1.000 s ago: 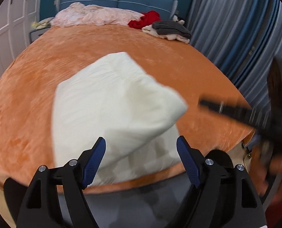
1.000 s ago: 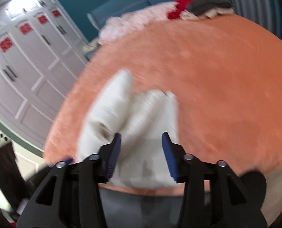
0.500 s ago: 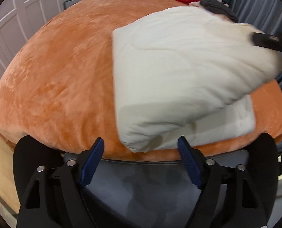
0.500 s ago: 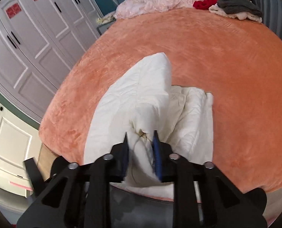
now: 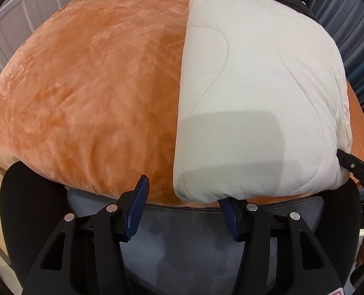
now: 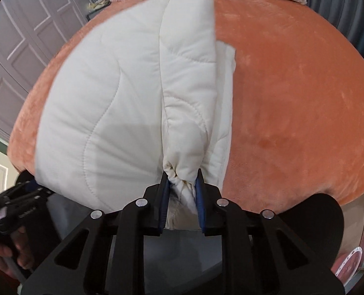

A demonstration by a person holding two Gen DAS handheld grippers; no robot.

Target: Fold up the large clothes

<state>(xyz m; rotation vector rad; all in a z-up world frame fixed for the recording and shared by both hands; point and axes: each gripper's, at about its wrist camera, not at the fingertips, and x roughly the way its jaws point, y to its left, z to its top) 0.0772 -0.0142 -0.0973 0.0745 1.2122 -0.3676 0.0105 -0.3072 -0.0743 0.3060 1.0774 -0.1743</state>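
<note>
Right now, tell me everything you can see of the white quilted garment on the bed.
The white quilted garment is cream, padded, with wavy stitch lines. It lies folded in layers on the orange bedspread, near the front edge. The right gripper is shut on a bunched part of its near hem. The left gripper is closing at the other near corner; one finger sits beneath the fabric.

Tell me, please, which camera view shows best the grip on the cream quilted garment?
The right wrist view: the right gripper is shut on a bunched edge of the cream quilted garment, seen between its fingers. The left wrist view shows only that gripper's black tip at the garment's right edge.
</note>
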